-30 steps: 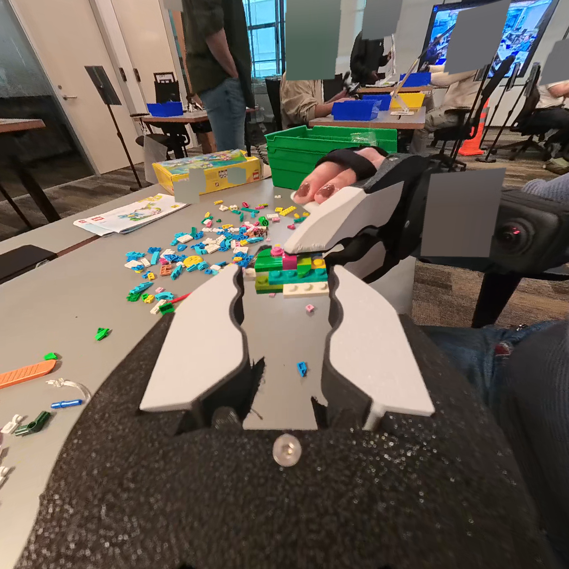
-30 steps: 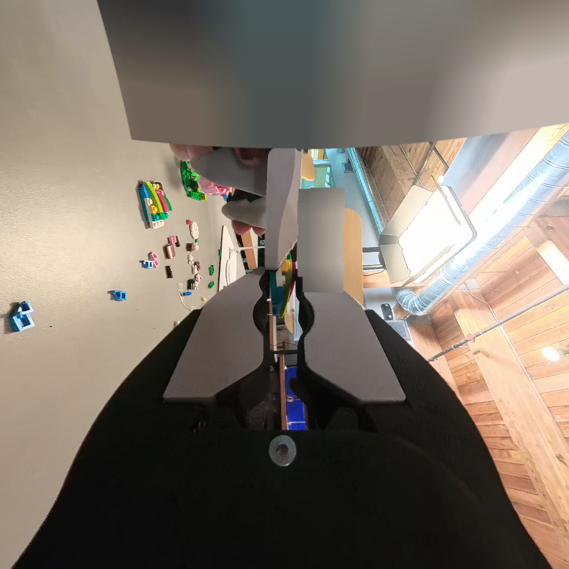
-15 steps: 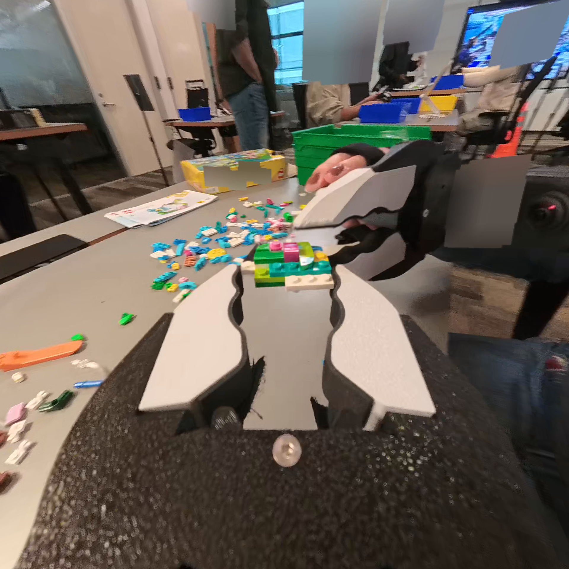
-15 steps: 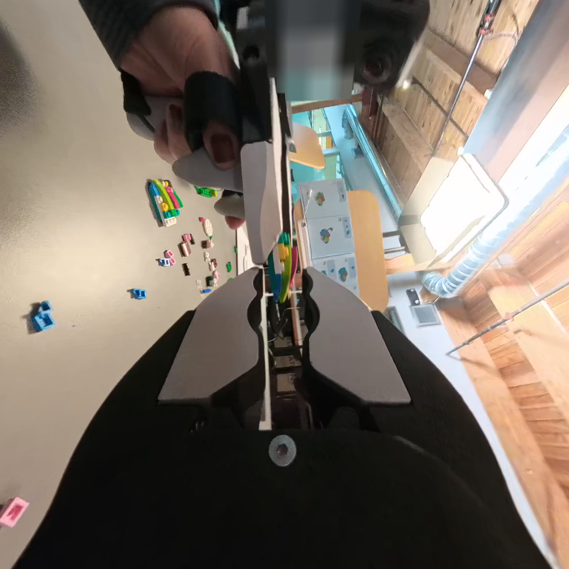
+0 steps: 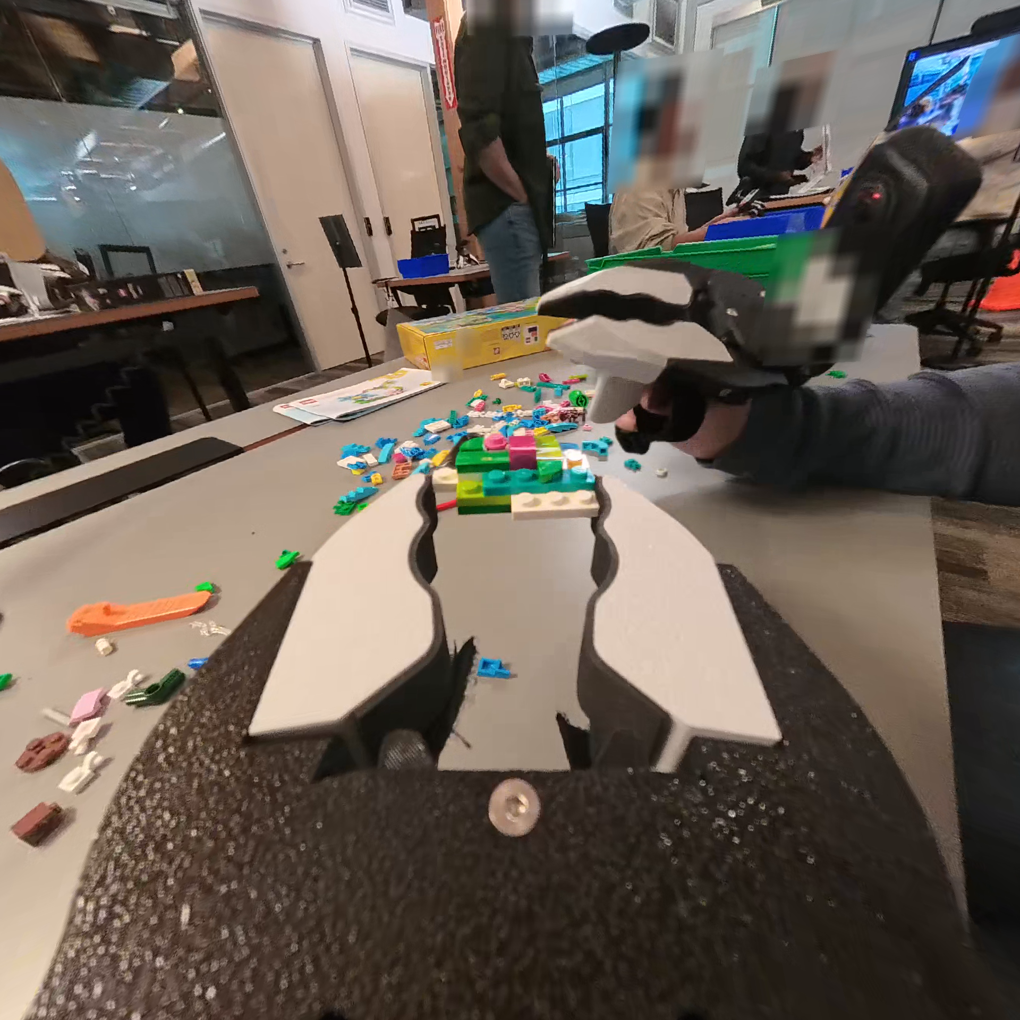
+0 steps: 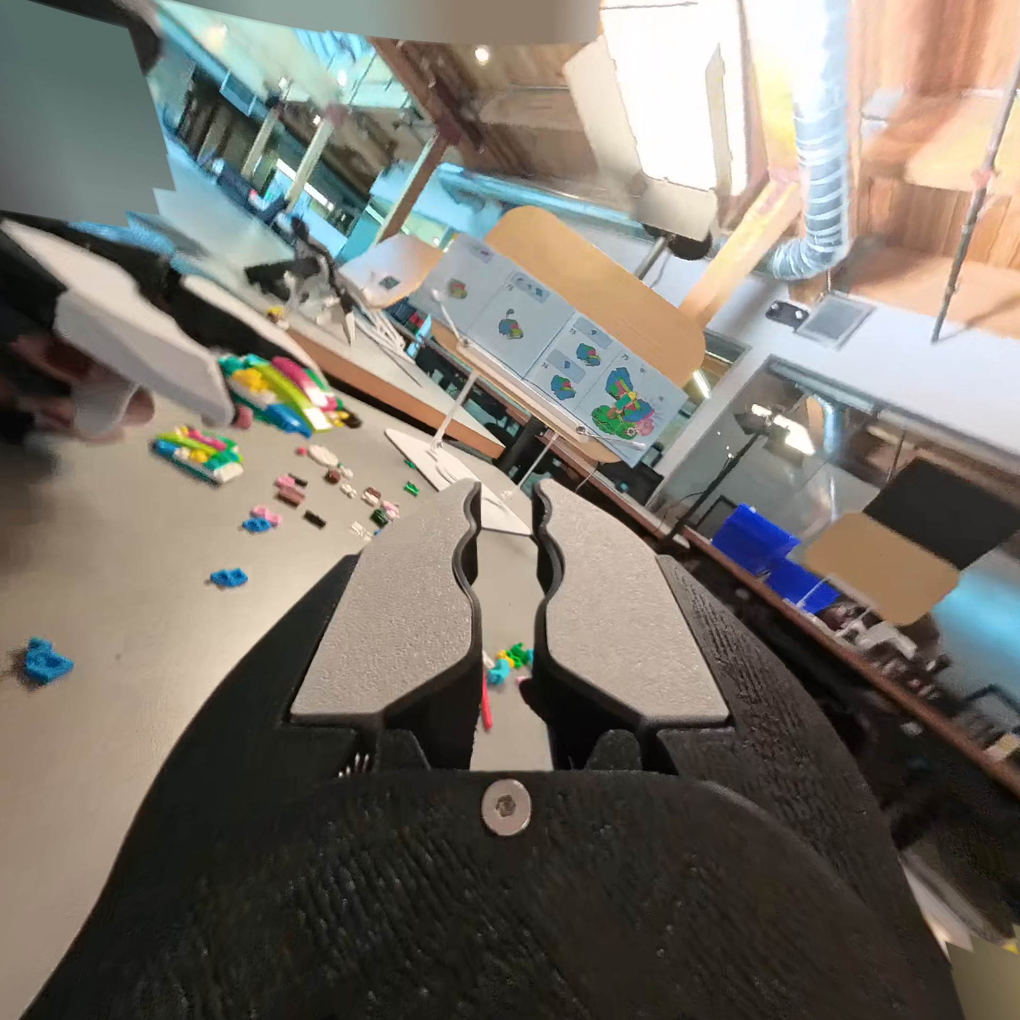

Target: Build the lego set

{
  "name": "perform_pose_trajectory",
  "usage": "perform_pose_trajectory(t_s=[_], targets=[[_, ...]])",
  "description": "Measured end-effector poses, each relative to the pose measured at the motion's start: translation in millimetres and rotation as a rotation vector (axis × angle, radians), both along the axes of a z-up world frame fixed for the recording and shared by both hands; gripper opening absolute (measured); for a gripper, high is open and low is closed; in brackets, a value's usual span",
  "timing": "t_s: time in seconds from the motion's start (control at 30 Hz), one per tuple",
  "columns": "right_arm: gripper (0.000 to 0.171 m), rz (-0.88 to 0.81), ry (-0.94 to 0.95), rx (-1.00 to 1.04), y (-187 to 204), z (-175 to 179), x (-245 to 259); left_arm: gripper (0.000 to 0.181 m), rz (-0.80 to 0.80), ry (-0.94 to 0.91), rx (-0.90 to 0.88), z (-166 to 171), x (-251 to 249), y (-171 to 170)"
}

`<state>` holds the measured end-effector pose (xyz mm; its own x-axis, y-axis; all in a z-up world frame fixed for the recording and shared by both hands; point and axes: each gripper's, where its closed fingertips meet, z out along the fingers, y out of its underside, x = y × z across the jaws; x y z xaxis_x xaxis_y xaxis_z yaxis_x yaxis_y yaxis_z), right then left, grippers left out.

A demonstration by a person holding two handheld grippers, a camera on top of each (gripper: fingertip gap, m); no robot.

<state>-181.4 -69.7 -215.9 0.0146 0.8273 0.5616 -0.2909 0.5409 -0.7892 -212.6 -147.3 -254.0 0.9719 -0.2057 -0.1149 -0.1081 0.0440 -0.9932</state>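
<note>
My left gripper (image 5: pixel 516 485) is shut on a small lego build (image 5: pixel 524 477) of green, teal, pink and white plates, gripped by its sides at the fingertips, low over the grey table (image 5: pixel 221 530). My right gripper (image 5: pixel 557 325) hangs above and behind the build, apart from it. In the right wrist view the right gripper (image 6: pixel 505 491) is empty, its jaws a narrow gap apart. That view also shows the left gripper's finger (image 6: pixel 138 353) holding the build (image 6: pixel 281 389). A second small build (image 6: pixel 196 450) lies on the table.
Loose bricks (image 5: pixel 497 408) lie spread behind the build. An orange brick separator (image 5: pixel 138 612) and small pieces lie at the left. A yellow box (image 5: pixel 480 336), a booklet (image 5: pixel 359 394) and a green bin (image 5: pixel 690 259) stand farther back. An instruction sheet (image 6: pixel 552 353) stands on a holder. About 10 cm separates my left fingertips from my right. Measured from the fingertips, the orange brick separator (image 5: pixel 138 612) is 25 cm or so from the left gripper and 30 cm from the right.
My right gripper has let go of the build, lifted off it and swung away to point across the table. My left gripper still holds the build.
</note>
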Motion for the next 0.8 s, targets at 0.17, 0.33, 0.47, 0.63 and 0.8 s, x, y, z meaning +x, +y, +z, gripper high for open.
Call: perform_pose_trajectory(t_s=[0.17,0.33,0.47,0.63,0.8], targets=[[0.007,-0.104,0.003,-0.089,21.4,2.2,-4.0,0.054,-0.015,-0.025,0.006,1.4,-0.9,-1.3],[0.000,-0.160,-0.067,-0.132,27.4,-6.0,-9.9,0.054,-0.043,-0.035,-0.034,-2.6,0.8,2.1],[0.000,-0.103,-0.168,-0.272,26.2,-16.3,-14.7,0.054,-0.018,-0.045,-0.020,-0.7,-6.3,7.0],[0.000,-0.042,-0.200,-0.414,32.9,-13.7,-11.5,0.054,0.051,0.011,0.015,1.5,-13.6,10.3],[0.000,-0.054,-0.185,-0.441,40.6,-6.8,-7.9,0.054,0.060,0.042,0.022,1.2,-12.3,10.1]])
